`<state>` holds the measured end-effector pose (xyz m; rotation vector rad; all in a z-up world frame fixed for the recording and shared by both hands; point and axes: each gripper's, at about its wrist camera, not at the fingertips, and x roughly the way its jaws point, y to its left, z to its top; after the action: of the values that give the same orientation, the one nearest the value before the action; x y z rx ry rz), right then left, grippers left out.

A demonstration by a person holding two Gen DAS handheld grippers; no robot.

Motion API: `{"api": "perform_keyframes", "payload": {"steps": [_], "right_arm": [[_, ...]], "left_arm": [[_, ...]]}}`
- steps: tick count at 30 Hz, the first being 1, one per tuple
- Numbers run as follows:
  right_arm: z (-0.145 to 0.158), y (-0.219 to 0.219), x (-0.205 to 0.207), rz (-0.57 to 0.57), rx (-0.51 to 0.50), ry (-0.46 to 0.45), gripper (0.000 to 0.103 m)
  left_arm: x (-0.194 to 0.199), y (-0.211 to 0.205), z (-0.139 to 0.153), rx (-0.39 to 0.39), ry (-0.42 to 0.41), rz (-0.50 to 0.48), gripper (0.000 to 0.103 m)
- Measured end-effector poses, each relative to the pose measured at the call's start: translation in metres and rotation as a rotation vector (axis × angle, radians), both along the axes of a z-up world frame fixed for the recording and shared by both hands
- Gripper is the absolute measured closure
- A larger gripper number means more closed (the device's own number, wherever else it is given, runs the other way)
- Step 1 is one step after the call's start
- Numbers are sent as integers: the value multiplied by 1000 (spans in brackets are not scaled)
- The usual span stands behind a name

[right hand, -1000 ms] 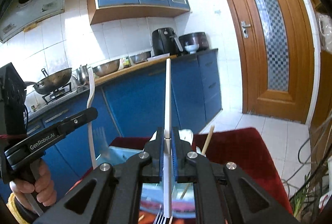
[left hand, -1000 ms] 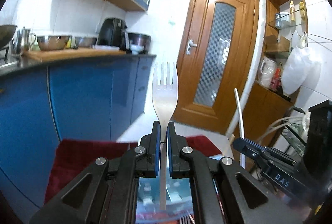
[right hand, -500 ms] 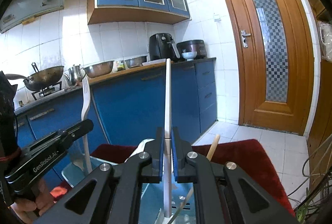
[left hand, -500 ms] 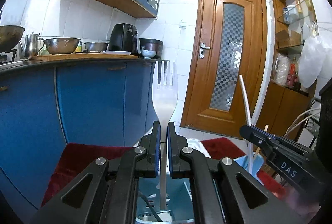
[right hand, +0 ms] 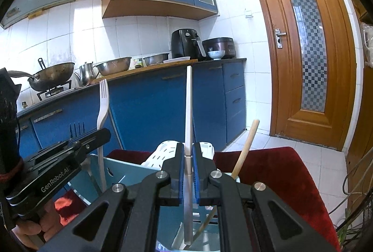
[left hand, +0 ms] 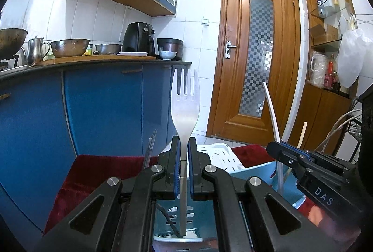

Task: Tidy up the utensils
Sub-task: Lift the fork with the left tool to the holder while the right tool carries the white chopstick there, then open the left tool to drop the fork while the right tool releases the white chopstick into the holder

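My left gripper (left hand: 184,151) is shut on a pale fork (left hand: 185,98) held upright, tines up. The fork's handle end hangs low inside the blue slotted utensil holder (left hand: 209,210). My right gripper (right hand: 189,155) is shut on a white chopstick (right hand: 189,100), also upright, its lower end down in the same holder (right hand: 116,172). From the right wrist, the left gripper (right hand: 100,135) with its fork (right hand: 103,100) shows at the left. Over in the left wrist view, the right gripper (left hand: 274,148) and chopstick (left hand: 271,112) stand at the right.
A wooden chopstick (right hand: 246,147) and a dark fork (right hand: 78,128) stand in the holder. A white slotted basket (right hand: 163,151) lies behind it on a red cloth (right hand: 279,172). Blue cabinets (left hand: 105,112) lie ahead, a wooden door (left hand: 254,53) to the right, and a hand (right hand: 30,228) at lower left.
Both grippers have sunk with their utensils. The blue holder has risen into view beneath them, and the fork's and chopstick's lower ends now hang inside it.
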<state>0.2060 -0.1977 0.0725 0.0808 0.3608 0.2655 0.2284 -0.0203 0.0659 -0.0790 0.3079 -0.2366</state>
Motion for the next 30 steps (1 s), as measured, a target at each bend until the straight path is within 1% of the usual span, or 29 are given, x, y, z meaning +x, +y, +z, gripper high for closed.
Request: {"api": "perform_keyframes", "payload": {"steps": [8, 13, 14, 15, 17, 22, 30], "right_arm": [[-2, 0, -2, -1, 6, 4, 95], [-2, -2, -5, 4, 26, 15, 94], [-1, -2, -6, 1, 25, 15, 92], [-1, -2, -7, -2, 25, 16, 86], [1, -1, -8, 0, 32, 19, 80], [4, 3, -13, -2, 26, 17, 80], [13, 5, -24, -10, 30, 11, 80]], "left_arm": [[-1, 1, -1, 2, 12, 1, 99], [0, 4, -2, -14, 39, -1, 98], [0, 4, -2, -15, 45, -2, 97], [-1, 4, -2, -13, 50, -3, 95], [-3, 4, -3, -7, 51, -8, 90], [-11, 3, -1, 6, 41, -20, 84], [-29, 3, 7, 17, 27, -32, 84]]}}
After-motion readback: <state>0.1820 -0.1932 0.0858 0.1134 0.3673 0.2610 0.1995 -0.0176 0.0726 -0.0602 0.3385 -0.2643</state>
